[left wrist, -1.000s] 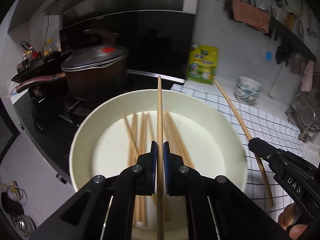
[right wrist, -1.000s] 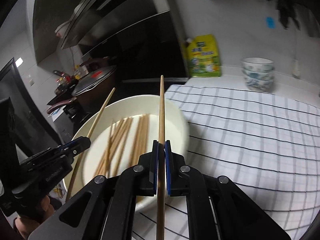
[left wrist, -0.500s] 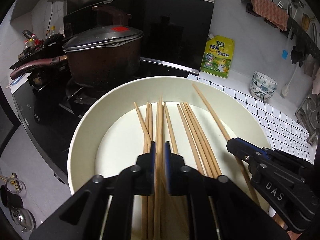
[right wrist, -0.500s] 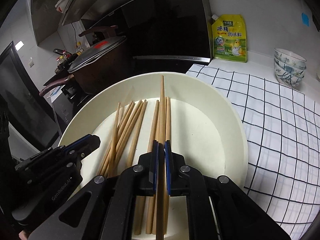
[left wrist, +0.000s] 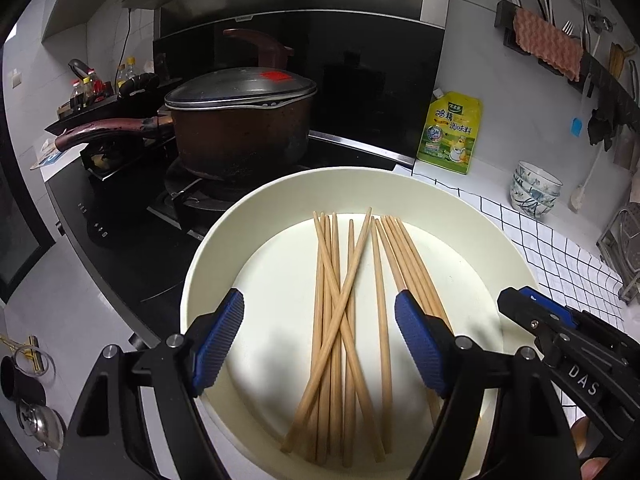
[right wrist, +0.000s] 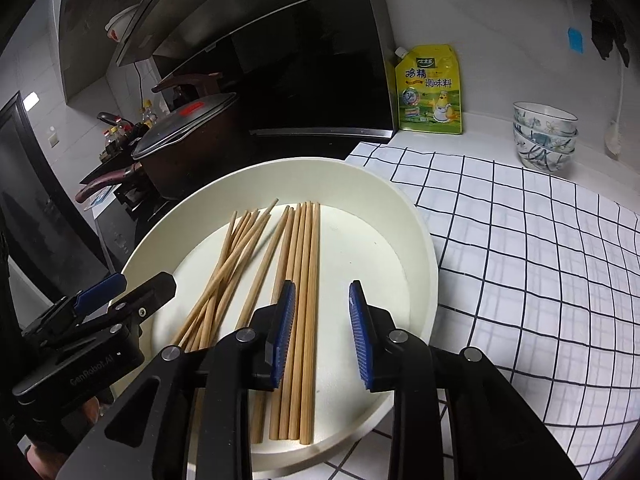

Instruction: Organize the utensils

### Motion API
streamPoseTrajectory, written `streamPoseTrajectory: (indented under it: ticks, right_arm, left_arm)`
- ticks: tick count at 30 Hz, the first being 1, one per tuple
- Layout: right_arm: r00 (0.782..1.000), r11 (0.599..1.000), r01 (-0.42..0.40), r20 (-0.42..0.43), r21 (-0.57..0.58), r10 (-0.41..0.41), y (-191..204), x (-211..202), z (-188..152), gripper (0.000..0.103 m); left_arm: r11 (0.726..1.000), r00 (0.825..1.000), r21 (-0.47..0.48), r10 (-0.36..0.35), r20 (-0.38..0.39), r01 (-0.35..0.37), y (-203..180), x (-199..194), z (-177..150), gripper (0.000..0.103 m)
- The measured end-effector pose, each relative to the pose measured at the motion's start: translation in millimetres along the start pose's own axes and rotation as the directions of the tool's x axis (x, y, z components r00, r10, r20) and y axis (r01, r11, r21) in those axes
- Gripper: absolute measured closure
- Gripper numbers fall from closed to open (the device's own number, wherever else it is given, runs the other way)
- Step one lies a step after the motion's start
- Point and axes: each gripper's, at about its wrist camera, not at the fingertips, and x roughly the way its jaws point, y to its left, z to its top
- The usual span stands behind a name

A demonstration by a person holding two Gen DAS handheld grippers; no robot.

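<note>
**Both grippers spread over chopsticks in the bowl**

Far left of both sets of jaws: dark lidded pot [left wrist: 240, 128] on the black stove [left wrist: 120, 232], handle sticking out leftward.

Left gripper [left wrist: 320, 340]: jaws just opened wide, pads gripping nothing. Below and between them, a loose bunch of wooden chopsticks [left wrist: 340, 320] lying flat on the floor of the cream bowl [left wrist: 208, 272], one stick crossed diagonally over the rest. Tips pointing away from the jaws, toward the far rim.

Just right of that bunch, partly behind the right-hand pad: a second, tidier group of sticks, fanned slightly.

Right gripper [right wrist: 322, 332]: jaws just opened too, parted less widely, nothing pinched. Straight row of parallel sticks beneath, at the left pad and into the gap; bare bowl floor under the right pad.

Right of the bowl: checked cloth [right wrist: 520, 260]. Beyond the jaws: yellow seasoning pouch [right wrist: 430, 88] upright against the wall, stacked patterned bowls [right wrist: 544, 140] further right.
</note>
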Motion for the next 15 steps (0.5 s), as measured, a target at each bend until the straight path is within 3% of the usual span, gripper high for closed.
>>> streamPoseTrajectory:
  ticks: [15]
  right_arm:
    - [0.999, 1.0, 0.016, 0.028, -0.025, -0.016, 13.6, -20.8, -3.9, 0.06]
  left_arm:
    - [1.0, 1.0, -0.011, 0.008, 0.015, -0.008, 6.8, -20.1, -2.3, 0.016]
